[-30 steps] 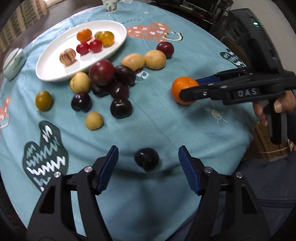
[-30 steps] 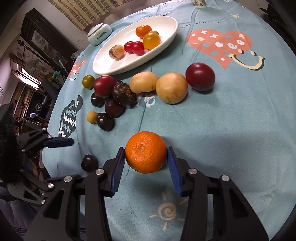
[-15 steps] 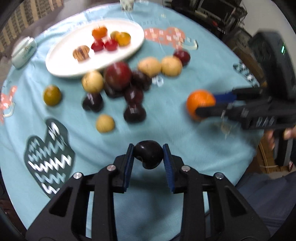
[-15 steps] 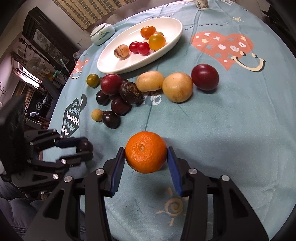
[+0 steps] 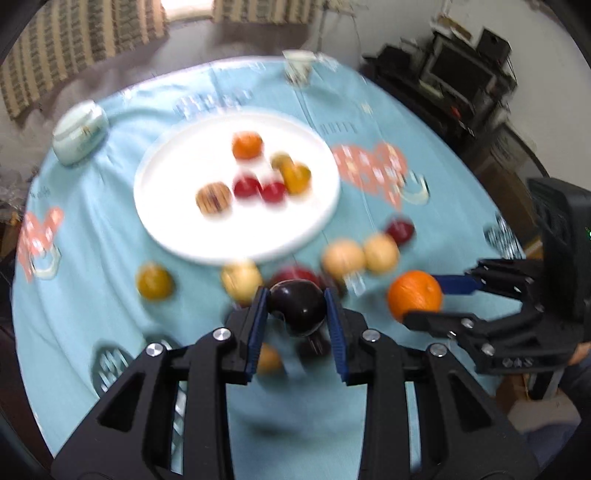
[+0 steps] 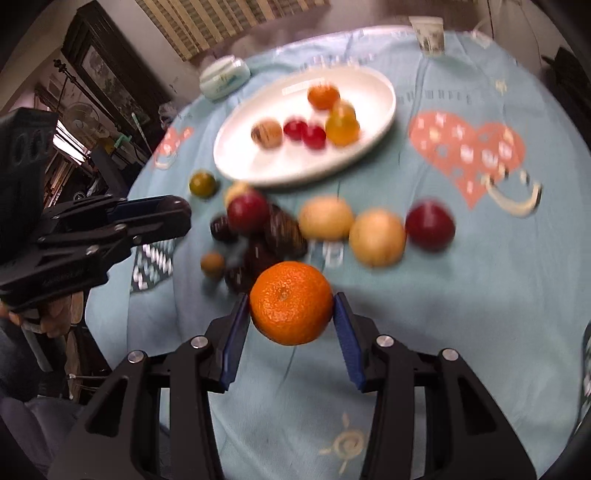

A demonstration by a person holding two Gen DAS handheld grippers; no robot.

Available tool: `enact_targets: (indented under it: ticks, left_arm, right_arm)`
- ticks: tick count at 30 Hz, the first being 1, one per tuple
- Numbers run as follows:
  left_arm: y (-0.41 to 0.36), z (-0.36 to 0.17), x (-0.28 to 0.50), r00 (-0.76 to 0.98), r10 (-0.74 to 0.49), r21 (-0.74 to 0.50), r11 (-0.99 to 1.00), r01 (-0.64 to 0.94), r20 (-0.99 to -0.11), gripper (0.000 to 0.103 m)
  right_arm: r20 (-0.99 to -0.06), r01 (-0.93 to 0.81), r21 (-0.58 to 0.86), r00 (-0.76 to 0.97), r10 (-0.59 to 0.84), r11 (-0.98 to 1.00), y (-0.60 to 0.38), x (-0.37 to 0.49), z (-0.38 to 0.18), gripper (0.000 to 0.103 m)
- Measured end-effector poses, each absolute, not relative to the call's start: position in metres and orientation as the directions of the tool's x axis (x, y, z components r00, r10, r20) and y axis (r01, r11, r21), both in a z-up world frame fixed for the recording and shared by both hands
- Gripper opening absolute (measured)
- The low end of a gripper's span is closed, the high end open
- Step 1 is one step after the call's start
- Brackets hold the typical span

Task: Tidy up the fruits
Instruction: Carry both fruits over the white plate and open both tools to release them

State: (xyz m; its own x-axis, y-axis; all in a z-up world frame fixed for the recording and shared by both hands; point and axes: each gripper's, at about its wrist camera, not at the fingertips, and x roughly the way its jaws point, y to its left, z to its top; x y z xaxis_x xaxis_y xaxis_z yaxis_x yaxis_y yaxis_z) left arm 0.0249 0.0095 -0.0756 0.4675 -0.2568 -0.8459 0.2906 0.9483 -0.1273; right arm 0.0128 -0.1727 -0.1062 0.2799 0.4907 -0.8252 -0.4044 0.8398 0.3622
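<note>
I am holding a dark plum (image 5: 298,306) tight in my left hand-held gripper (image 5: 295,317) and an orange (image 6: 291,302) in my right hand-held gripper (image 6: 291,325). Both are hanging above the counter (image 6: 480,295). The white plate (image 5: 177,236) is lying far ahead, nearer my left.

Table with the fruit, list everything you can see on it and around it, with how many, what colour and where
plate: one, white, far middle of the table, holding six small fruits (orange, yellow, red, striped tan)
loose fruits: a dozen or so, dark purple, red, tan, olive, clustered just in front of the plate
tablecloth: one, light blue with printed hearts
lidded dish: one, pale green, far left of the plate
cup: one, pale, far edge
plum: one, dark purple, in the left gripper
orange: one, in the right gripper
</note>
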Motion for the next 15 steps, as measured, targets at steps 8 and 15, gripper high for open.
enact_targets:
  ticks: [8,15]
  left_arm:
    - [0.024,-0.056,0.107,0.535,-0.187,-0.100,0.977,0.188,-0.824,0.032]
    - [0.033,-0.077,0.161,0.502,-0.129,-0.086,0.990,0.108,-0.855,0.032]
  right_arm:
    - [-0.766,-0.473,0.312,0.387,0.512,0.824,-0.152,0.081,-0.058,0.047]
    - [-0.779,-0.492,0.283,0.383,0.497,0.823,-0.125,0.140,-0.064,0.047]
